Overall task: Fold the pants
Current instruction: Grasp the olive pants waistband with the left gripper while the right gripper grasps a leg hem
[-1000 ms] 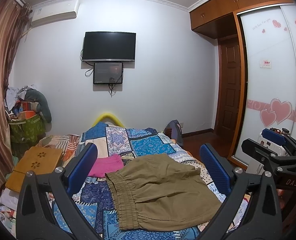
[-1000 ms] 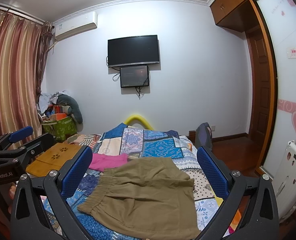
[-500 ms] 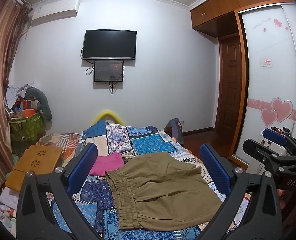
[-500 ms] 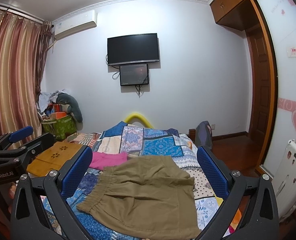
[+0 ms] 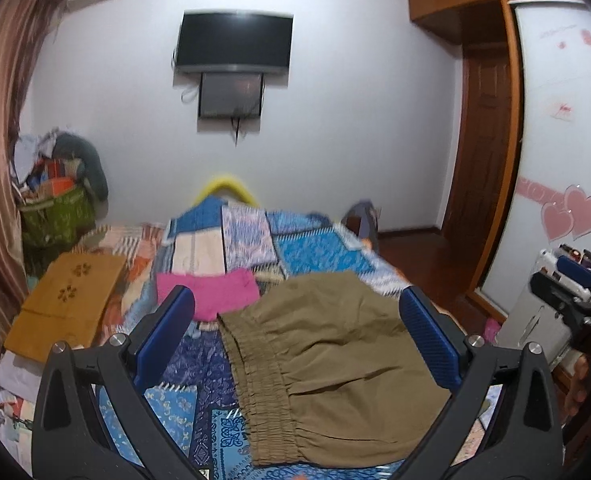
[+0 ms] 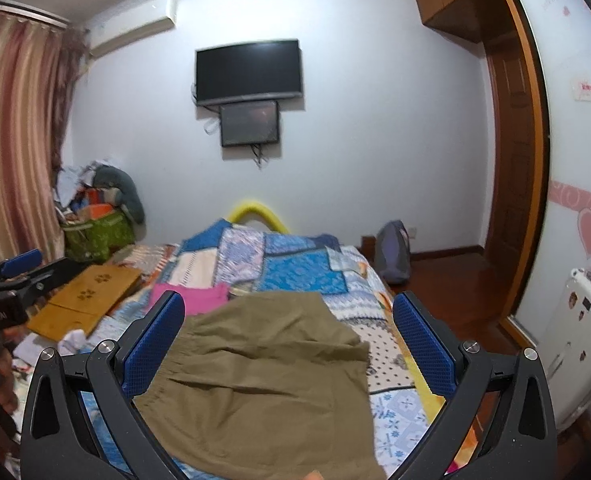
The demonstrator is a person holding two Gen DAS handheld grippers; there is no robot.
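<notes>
Olive-brown pants (image 5: 331, 364) lie flat on the patchwork bed cover (image 5: 315, 248), their elastic waistband toward the left. They also show in the right wrist view (image 6: 263, 384). My left gripper (image 5: 295, 336) is open and empty, held above the pants with its blue pads on either side of them. My right gripper (image 6: 287, 340) is open and empty too, above the pants. The right gripper shows at the right edge of the left wrist view (image 5: 571, 296). The left gripper shows at the left edge of the right wrist view (image 6: 11, 280).
A pink garment (image 5: 207, 292) lies just beyond the pants. A wooden lap tray (image 5: 67, 304) sits on the bed's left side. A green bag of clutter (image 5: 55, 216) stands by the curtain. A white cabinet (image 6: 575, 340) and the wardrobe are on the right.
Both grippers have dropped and tipped down toward the bed, so the pants look larger and nearer. Both stay open. The pants have not moved.
</notes>
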